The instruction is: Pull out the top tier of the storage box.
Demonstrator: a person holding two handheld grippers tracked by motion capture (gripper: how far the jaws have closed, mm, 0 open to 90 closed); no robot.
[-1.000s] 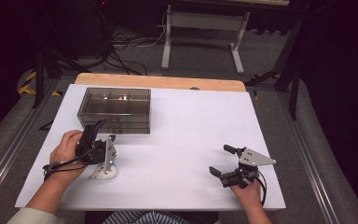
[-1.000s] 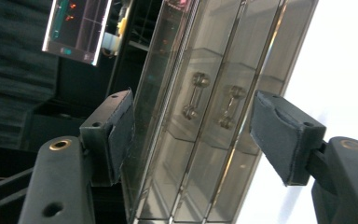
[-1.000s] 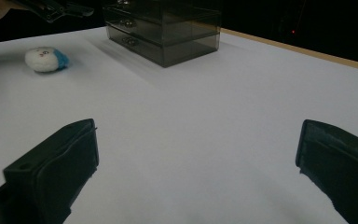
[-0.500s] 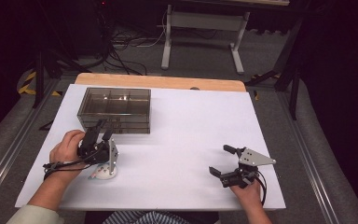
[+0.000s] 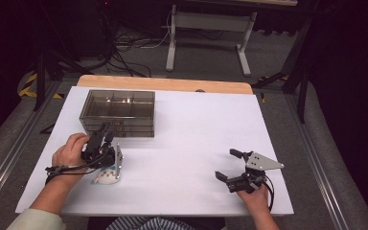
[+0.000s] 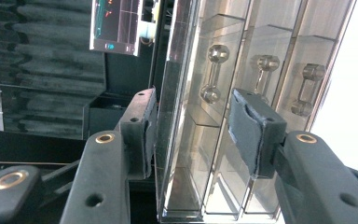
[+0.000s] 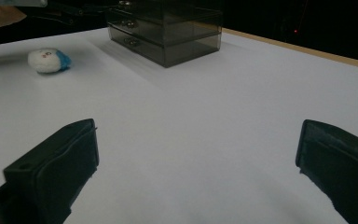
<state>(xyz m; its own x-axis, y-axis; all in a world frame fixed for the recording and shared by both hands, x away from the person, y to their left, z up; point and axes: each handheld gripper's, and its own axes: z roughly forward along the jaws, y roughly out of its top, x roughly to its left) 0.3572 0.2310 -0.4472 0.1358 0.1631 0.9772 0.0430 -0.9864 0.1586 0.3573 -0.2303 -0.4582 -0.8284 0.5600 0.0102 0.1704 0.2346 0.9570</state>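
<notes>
At the left of the table (image 5: 187, 143), the left gripper (image 5: 106, 135) is held on its side in the person's left hand (image 5: 69, 150) and points at the front of the smoky clear drawer box (image 5: 117, 112), which stands at the far left part of the white surface. In the left gripper view the box appears turned, and its drawer handles show as three clear bars; the handle at the left (image 6: 213, 73) lies ahead of the gap between the two pads (image 6: 249, 133). The jaws have just been closing and now stand at a middle width, but nothing is pressed between them yet: the handle is still beyond the tips. I judge the step in hand is to take this handle and pull the drawer out. To do it well, the gripper should go a little forward, until the bar is fully between the pads, then close on its thin middle part and not on the round ends, and pull straight back along the drawer, because a slanted pull may move the light box across the table. Just beside the left hand, on the near side, a small white and blue plush toy (image 5: 106, 176) lies on the table; probably it goes in the drawer after. At the right, the right gripper (image 5: 233, 164) rests on the table well apart from the box, its jaws wide and empty.
</notes>
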